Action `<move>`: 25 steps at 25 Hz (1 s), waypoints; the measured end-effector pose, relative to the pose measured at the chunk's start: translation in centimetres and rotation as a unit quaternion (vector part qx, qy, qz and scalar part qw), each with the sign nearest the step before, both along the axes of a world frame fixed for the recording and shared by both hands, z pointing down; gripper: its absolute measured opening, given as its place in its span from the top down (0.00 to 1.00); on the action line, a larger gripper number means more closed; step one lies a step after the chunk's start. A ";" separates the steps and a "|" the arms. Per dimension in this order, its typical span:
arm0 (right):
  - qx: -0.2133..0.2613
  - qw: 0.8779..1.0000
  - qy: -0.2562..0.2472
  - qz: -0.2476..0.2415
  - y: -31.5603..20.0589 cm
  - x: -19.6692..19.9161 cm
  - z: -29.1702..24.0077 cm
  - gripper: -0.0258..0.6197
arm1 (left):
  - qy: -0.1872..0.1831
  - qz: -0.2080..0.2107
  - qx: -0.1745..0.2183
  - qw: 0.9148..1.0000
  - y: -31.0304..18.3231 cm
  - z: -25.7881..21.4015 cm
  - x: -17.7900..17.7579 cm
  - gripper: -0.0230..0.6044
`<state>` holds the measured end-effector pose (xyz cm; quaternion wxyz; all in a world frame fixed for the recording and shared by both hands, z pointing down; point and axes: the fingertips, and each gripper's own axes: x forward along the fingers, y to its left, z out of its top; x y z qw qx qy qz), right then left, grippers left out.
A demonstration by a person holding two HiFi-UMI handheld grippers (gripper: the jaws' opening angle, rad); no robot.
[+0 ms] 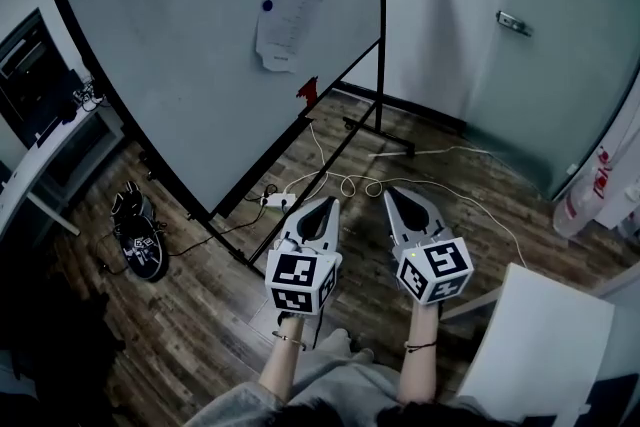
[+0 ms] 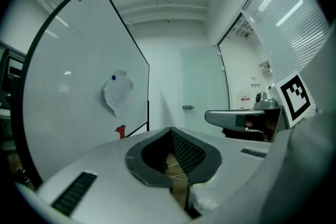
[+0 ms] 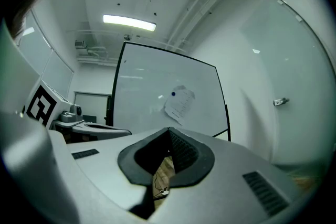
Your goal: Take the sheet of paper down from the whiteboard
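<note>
Wood-plank floor (image 1: 200, 315) w/ loose cables across it, pale walls, and a big rolling whiteboard (image 1: 180, 45) standing ahead and to the left of the person. On it hangs the sheet of paper (image 1: 288, 20), pinned near its top-left corner by a blue magnet (image 1: 267, 5). The sheet's long axis runs roughly up-down the board, a bit skewed, w/ the lower edge curling. A small red item (image 1: 308, 92) sits on the board's bottom rail below it; can't tell what it is. Left gripper (image 1: 331, 203) and right gripper (image 1: 391, 193) are held low, side by side, both well apart from the board. Left gripper view: jaws pressed together at the tips, nothing pinched, only floor showing thru the gap behind them. Right gripper view: same, tips together and empty. Key relation: the paper lies fwd, up and to the left of both grippers, so the left one looks a bit nearer. The right one sees the sheet more nearly dead ahead, just above its tips. Judging by this, the task isn't begun: whichever gripper goes must rise and reach fwd-left, then spread its jaws to take a free edge, prob. the lower one, away from the magnet.
</note>
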<state>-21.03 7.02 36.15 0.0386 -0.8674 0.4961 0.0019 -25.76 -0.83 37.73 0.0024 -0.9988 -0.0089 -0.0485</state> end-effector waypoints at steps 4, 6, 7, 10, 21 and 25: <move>0.003 1.000 -0.009 -0.004 0.2 -0.4 0.6 0.96 | -0.012 -0.008 -0.009 1.000 0.0 0.9 -0.1 0.96; 0.009 1.000 -0.009 -0.004 0.4 -0.2 0.4 0.96 | -0.012 -0.009 -0.006 1.000 0.0 0.8 0.2 0.96; 0.011 1.000 -0.009 -0.004 0.5 0.1 0.3 0.96 | -0.011 -0.009 -0.002 1.000 0.0 0.7 0.3 0.96; 0.014 1.000 -0.007 -0.002 0.8 0.9 0.0 0.96 | -0.010 -0.003 0.006 1.000 0.0 0.5 0.9 0.96; 0.013 1.000 0.011 -0.011 -0.8 6.7 -0.9 0.96 | 0.005 -0.008 0.007 1.000 -1.6 0.2 6.3 0.96; 0.012 0.999 0.021 -0.027 -2.0 9.6 -2.1 0.96 | 0.022 -0.023 0.000 0.999 -3.4 -1.2 9.5 0.96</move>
